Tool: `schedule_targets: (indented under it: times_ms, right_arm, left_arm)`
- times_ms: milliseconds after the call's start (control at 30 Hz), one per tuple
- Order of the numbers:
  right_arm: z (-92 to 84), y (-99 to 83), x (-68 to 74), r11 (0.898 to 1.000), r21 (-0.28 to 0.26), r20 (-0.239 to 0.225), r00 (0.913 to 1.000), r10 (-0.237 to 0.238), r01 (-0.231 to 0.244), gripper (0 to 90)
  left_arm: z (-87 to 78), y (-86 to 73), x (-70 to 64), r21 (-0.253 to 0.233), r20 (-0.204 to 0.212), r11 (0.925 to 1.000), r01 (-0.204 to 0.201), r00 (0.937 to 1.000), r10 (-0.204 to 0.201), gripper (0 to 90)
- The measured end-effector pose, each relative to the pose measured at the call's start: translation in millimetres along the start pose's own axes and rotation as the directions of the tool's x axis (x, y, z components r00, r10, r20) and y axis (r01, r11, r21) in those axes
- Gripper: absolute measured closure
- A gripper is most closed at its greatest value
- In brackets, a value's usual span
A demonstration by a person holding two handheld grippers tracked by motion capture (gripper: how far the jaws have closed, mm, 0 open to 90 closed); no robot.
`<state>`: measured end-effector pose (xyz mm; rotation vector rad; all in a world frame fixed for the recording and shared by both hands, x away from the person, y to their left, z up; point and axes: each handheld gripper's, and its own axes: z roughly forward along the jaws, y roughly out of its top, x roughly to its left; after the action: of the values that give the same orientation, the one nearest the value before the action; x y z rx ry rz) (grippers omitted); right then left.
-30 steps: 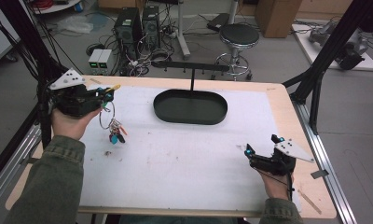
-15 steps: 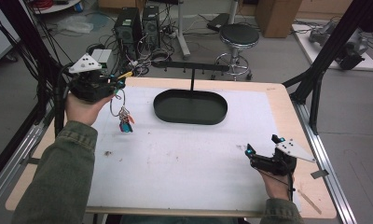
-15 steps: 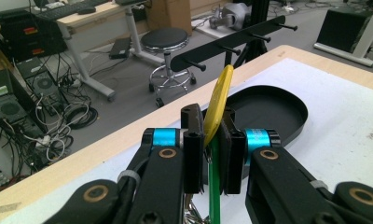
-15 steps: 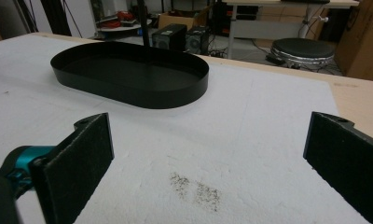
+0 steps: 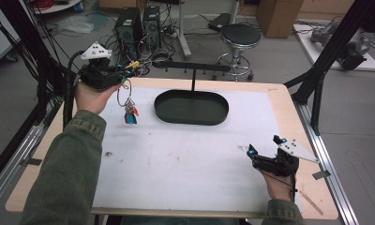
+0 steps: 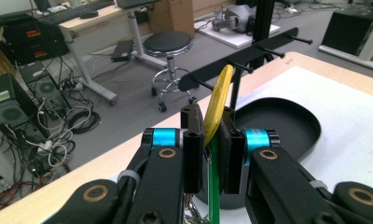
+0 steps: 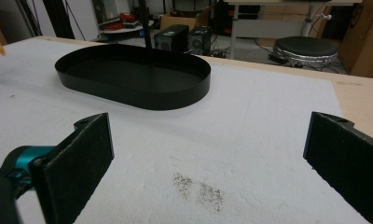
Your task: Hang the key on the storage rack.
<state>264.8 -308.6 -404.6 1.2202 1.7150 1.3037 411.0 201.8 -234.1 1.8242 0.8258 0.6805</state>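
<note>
My left gripper point(image 5: 129, 66) is held above the table's far left corner, shut on a yellow tag point(image 5: 133, 63) of a key bunch. A ring and several coloured keys point(image 5: 129, 114) dangle below it, clear of the mat. In the left gripper view the jaws point(image 6: 212, 126) pinch the yellow tag point(image 6: 220, 100), with a green strip point(image 6: 214, 186) hanging underneath. Ahead stands a black peg rack point(image 6: 250, 53) over an oval black tray point(image 6: 287, 123). At the near right, my right gripper point(image 5: 263, 144) rests on the mat, open with nothing between its pads point(image 7: 89, 149).
The oval tray point(image 5: 190, 123) sits at the far middle of the white mat, with the peg rack point(image 5: 191, 68) rising from its back edge. The tray point(image 7: 133, 88) lies well ahead of the right gripper. Beyond the table are a stool point(image 5: 240, 35) and computer towers.
My left hand has lifted the key bunch and carried it away from me and to the right, nearer the rack. The right gripper has stayed where it was.
</note>
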Motion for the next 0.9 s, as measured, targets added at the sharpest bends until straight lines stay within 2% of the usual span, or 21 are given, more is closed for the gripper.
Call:
schedule_targets:
  times_ms: [67,267,467,567,667,767,900]
  right_arm:
    - [-0.5,0.3,0.0,1.000,-0.005,-0.003,1.0000,-0.002,0.002,0.5]
    - [-0.9,0.2,-1.6,1.000,-0.006,0.003,1.0000,-0.003,0.004,0.4]
    - [-1.7,0.0,-2.8,1.000,-0.007,0.008,1.0000,-0.001,0.001,0.5]
    - [-2.7,-0.1,-3.5,1.000,-0.008,0.010,0.9999,-0.002,0.002,0.4]
    - [-3.1,0.0,-4.5,1.000,-0.010,0.011,0.9999,0.001,-0.001,0.5]
    - [-3.2,-0.2,-4.7,1.000,-0.011,0.010,0.9999,0.007,-0.007,0.5]
    - [-3.1,-0.5,-6.1,1.000,-0.012,0.013,0.9999,0.009,-0.009,0.4]
  left_arm:
    - [5.3,2.4,1.9,-0.007,-0.005,1.0000,0.006,1.0000,-0.006,82.5]
    - [22.6,11.1,1.3,0.000,-0.024,0.9999,-0.013,0.9996,0.013,82.6]
    - [41.6,16.5,1.2,-0.010,-0.033,0.9999,-0.004,0.9994,0.003,82.5]
    - [53.5,15.8,-0.7,-0.039,-0.028,0.9991,0.019,0.9994,-0.020,82.6]
    - [64.6,16.2,-2.2,-0.033,-0.027,0.9992,0.021,0.9994,-0.022,82.6]
    - [75.2,18.1,-5.0,-0.032,-0.006,0.9990,0.032,0.9995,-0.032,82.6]
    - [85.3,21.1,-13.0,-0.032,0.013,0.9992,0.024,0.9996,-0.024,82.6]
